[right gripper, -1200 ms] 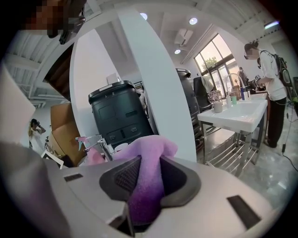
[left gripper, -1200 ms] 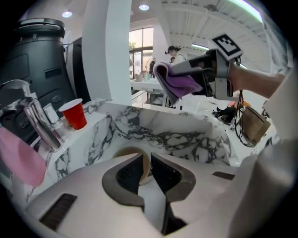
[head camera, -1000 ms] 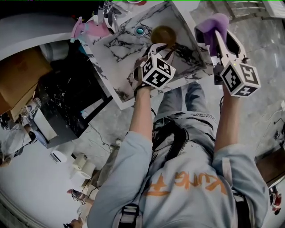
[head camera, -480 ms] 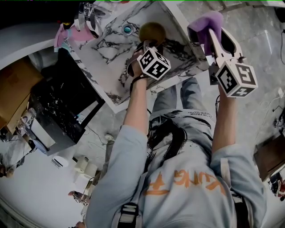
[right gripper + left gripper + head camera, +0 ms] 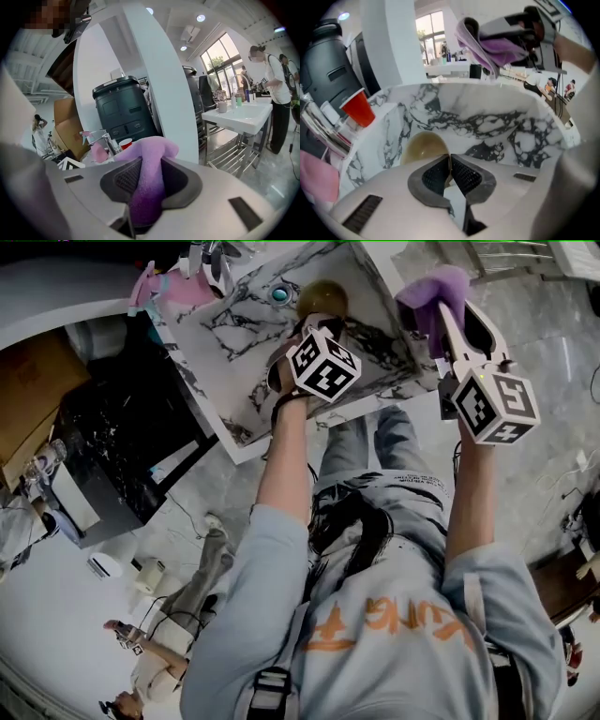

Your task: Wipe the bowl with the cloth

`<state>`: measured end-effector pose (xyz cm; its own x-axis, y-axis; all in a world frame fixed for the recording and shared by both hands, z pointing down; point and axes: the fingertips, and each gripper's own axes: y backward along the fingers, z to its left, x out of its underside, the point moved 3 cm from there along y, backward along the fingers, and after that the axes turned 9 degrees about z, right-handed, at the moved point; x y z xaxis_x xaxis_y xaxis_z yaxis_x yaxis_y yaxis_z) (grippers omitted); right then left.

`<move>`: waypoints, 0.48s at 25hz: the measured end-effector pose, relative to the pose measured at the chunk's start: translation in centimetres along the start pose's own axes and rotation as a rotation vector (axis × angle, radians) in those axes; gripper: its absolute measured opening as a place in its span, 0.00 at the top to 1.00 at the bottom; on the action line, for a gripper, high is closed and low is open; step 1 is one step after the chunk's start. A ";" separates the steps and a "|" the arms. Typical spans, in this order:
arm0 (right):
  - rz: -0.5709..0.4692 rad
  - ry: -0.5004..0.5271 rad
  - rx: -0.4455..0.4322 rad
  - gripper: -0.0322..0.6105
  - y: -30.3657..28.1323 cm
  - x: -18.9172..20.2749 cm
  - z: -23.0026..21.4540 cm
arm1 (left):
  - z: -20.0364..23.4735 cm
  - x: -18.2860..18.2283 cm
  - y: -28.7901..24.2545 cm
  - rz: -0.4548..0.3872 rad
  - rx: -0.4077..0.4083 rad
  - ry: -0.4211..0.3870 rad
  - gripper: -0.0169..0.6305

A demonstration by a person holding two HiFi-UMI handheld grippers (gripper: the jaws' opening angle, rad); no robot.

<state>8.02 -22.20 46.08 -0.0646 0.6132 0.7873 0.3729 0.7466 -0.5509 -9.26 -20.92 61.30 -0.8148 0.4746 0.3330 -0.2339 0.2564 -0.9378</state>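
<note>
Left gripper: the left gripper (image 5: 449, 165) reaches into the marble basin (image 5: 487, 117), its fingers (image 5: 465, 174) clenched on the near rim of the bowl (image 5: 423, 146). From the head view, its marker cube sits just in front of the bowl.

Bowl: an amber, see-through bowl (image 5: 322, 299) inside the basin, open side tilted toward the left gripper's camera, near the blue-ringed drain (image 5: 279, 294).

Right gripper: the right gripper (image 5: 146, 180) is raised clear of the basin, off its right edge, fingers (image 5: 180, 180) grasping the cloth (image 5: 149, 164).

Cloth: a purple cloth (image 5: 433, 289) bunched between the right gripper's pads, a fold standing above them and more of it hanging down below. In the left gripper view it shows high above the basin's far wall.

Basin: white stone with dark veining, seen at an angle from the head view (image 5: 234, 343).

Around the basin: a red cup (image 5: 358, 108) on the ledge at its left; a pink spray bottle (image 5: 178, 285) at the far corner; a dark bin (image 5: 123, 110) behind.

Background: a person (image 5: 277, 75) stands by a white sink unit near the windows.
</note>
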 end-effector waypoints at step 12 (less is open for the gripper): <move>-0.047 0.130 -0.192 0.76 1.0 -3.3 4.9 | 2.0 -2.3 15.2 -0.572 0.007 0.536 0.92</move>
<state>4.03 -22.22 41.59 0.0291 0.5311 0.8468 0.5421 0.7034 -0.4598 -11.99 -19.76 46.04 -0.1999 0.6124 0.7648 -0.5449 0.5793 -0.6063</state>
